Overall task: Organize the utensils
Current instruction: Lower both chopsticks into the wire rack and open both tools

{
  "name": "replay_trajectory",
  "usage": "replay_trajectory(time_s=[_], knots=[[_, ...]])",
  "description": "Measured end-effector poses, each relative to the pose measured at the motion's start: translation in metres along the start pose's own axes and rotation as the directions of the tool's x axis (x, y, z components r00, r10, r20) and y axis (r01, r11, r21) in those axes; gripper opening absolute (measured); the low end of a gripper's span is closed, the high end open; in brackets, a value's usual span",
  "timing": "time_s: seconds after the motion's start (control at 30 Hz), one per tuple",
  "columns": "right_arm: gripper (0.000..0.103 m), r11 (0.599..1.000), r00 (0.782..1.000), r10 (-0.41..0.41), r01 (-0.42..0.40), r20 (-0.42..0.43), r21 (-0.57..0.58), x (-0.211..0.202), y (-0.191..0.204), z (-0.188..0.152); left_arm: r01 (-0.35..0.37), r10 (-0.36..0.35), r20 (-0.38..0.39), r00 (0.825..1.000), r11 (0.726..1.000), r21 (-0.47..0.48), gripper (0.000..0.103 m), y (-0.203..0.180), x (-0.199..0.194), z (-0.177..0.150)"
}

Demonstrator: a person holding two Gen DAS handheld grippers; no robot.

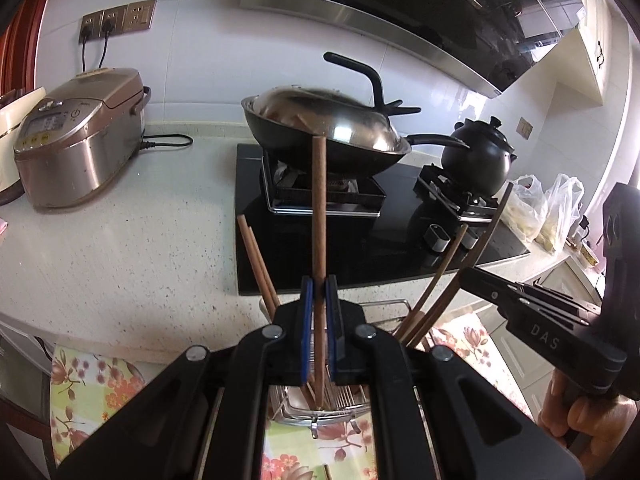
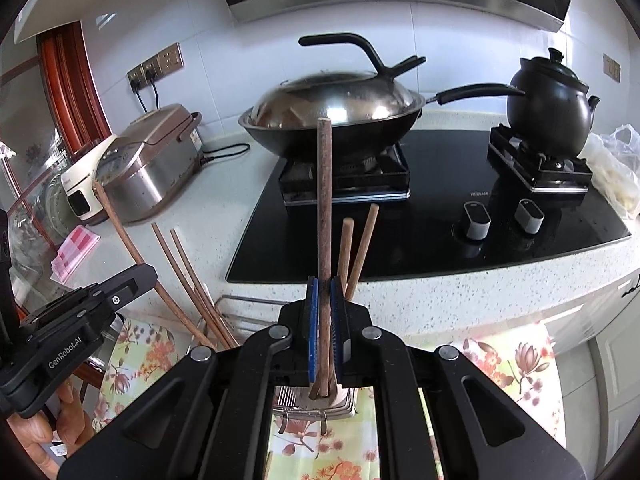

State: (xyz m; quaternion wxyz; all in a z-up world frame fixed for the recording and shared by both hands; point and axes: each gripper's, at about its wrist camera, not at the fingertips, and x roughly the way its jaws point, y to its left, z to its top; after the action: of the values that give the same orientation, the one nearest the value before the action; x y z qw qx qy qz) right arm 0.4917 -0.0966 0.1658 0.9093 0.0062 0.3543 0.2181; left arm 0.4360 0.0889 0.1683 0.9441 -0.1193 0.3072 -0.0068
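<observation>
My left gripper [image 1: 319, 292] is clamped on one wooden chopstick [image 1: 319, 208], held upright, its lower end down in the wire basket [image 1: 320, 410] below me. My right gripper [image 2: 325, 294] pinches another chopstick [image 2: 324, 208] the same way over that basket [image 2: 308, 410]. More chopsticks [image 2: 192, 280] lean in the basket beside mine, before the stove [image 2: 420, 216].
</observation>
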Motion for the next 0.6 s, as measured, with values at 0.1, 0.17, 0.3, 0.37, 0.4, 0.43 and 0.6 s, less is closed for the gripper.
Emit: replay_trajectory(time_s=[0.1, 0.17, 0.3, 0.37, 0.4, 0.43, 0.6], knots=[[0.008, 1.0, 1.0, 0.0, 0.0, -0.011, 0.001, 0.003, 0.0, -0.003, 0.0, 0.0, -0.005, 1.0, 1.0, -0.003, 0.006, 0.001, 0.003, -0.001], [0.008, 1.0, 1.0, -0.001, 0.001, -0.024, -0.003, 0.006, 0.0, -0.004, -0.004, 0.004, -0.009, 1.0, 1.0, -0.003, 0.006, 0.002, 0.004, -0.002], [0.008, 1.0, 0.999, 0.006, -0.006, -0.043, 0.004, 0.012, -0.001, -0.008, -0.007, 0.007, -0.022, 1.0, 1.0, -0.01, 0.006, 0.003, 0.009, -0.006], [0.008, 1.0, 0.999, 0.004, -0.004, -0.053, 0.006, 0.015, -0.002, -0.01, -0.007, 0.007, -0.033, 0.999, 1.0, -0.015, 0.006, 0.005, 0.012, -0.009], [0.008, 1.0, 0.998, 0.006, -0.005, -0.058, 0.007, 0.017, -0.003, -0.011, -0.009, 0.008, -0.039, 0.999, 1.0, -0.015, 0.006, 0.006, 0.014, -0.011], [0.008, 1.0, 0.998, 0.004, -0.004, -0.063, 0.008, 0.019, -0.003, -0.012, -0.009, 0.008, -0.046, 0.999, 1.0, -0.017, 0.006, 0.006, 0.016, -0.011], [0.008, 1.0, 0.997, -0.003, 0.004, -0.083, 0.015, 0.029, -0.008, -0.02, -0.014, 0.013, -0.073, 0.997, 1.0, -0.015, 0.007, 0.008, 0.026, -0.017]])
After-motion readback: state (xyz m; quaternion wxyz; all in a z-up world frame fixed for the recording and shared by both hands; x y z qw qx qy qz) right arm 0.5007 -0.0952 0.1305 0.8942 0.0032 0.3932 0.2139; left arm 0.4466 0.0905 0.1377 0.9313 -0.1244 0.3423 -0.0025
